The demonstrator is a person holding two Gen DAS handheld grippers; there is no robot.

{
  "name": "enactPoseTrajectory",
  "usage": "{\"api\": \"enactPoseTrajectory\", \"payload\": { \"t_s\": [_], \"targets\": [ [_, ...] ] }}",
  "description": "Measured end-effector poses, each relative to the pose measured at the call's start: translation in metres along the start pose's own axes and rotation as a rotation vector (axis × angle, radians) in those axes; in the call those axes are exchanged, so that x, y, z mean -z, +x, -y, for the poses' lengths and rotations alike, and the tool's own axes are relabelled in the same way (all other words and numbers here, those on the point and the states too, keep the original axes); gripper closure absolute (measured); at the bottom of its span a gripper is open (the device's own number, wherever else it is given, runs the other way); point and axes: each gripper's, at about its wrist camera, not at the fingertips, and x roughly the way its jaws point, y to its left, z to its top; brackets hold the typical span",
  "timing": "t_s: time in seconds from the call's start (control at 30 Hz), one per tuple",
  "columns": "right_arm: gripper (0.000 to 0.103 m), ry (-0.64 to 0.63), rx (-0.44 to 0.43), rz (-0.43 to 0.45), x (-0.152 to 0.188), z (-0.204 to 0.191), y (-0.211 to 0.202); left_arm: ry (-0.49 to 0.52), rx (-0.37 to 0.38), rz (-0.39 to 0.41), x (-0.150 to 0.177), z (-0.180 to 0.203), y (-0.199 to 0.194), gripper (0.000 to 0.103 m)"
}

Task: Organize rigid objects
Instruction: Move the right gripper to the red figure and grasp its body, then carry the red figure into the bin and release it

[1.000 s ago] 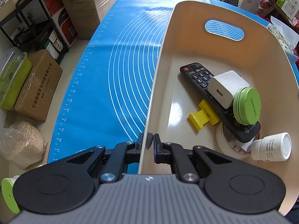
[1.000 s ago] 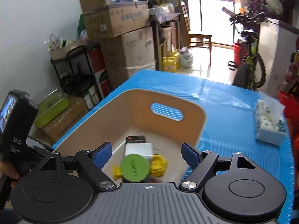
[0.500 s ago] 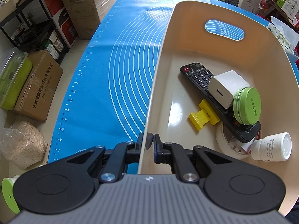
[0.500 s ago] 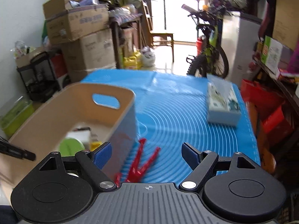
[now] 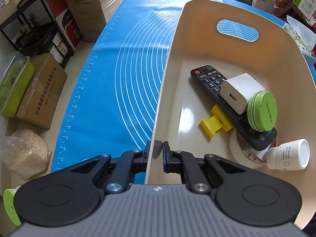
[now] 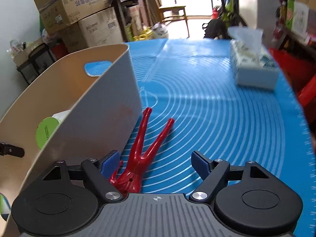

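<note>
My left gripper (image 5: pixel 157 152) is shut on the near wall of a beige bin (image 5: pixel 167 75) that stands on the blue mat. In the bin lie a black remote (image 5: pixel 209 81), a white charger (image 5: pixel 240 90), a green tin (image 5: pixel 262 110), a yellow block (image 5: pixel 216 121), a tape roll (image 5: pixel 240 154) and a white bottle (image 5: pixel 288 155). My right gripper (image 6: pixel 157 162) is open and empty, low over the mat just right of the bin (image 6: pixel 94 106). A red plastic figure (image 6: pixel 146 148) lies on the mat between its fingers, against the bin's outer wall.
A tissue box (image 6: pixel 252 67) stands on the blue mat (image 6: pixel 217 108) at the far right. Cardboard boxes (image 5: pixel 92 6), a black shelf and a green-lidded container (image 5: pixel 13 83) stand on the floor left of the table.
My right gripper has swung from above the bin to its right side and dropped low over the red figure. The left gripper has kept its hold on the bin wall.
</note>
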Motion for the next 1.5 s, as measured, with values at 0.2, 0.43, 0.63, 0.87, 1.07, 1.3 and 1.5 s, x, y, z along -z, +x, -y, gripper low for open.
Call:
{"api": "enactPoseTrajectory", "payload": {
  "t_s": [0.2, 0.43, 0.63, 0.87, 1.07, 1.3, 1.5],
  "targets": [
    [0.020, -0.023, -0.044, -0.047, -0.006, 0.007, 0.017, 0.001, -0.003, 0.001, 0.000, 0.000, 0.000, 0.091],
    [0.021, -0.138, 0.023, -0.079, -0.010, -0.004, 0.031, 0.003, -0.007, 0.000, 0.001, 0.000, 0.001, 0.091],
    [0.029, -0.157, 0.046, -0.074, -0.007, -0.011, 0.029, 0.003, -0.006, 0.000, 0.001, 0.000, 0.001, 0.091],
    [0.056, -0.280, 0.080, -0.110, -0.006, -0.036, 0.027, 0.003, -0.006, 0.000, 0.001, 0.000, 0.001, 0.091],
    [0.065, -0.190, 0.095, -0.092, -0.007, -0.028, 0.023, 0.002, -0.003, -0.001, 0.000, 0.000, 0.001, 0.092],
    [0.066, -0.118, 0.098, -0.059, -0.003, -0.020, 0.007, 0.001, -0.001, -0.003, 0.000, 0.001, 0.002, 0.092],
    [0.066, -0.064, 0.089, 0.012, -0.010, -0.013, -0.015, 0.002, -0.002, -0.003, 0.000, 0.001, 0.002, 0.092]
  ]
}}
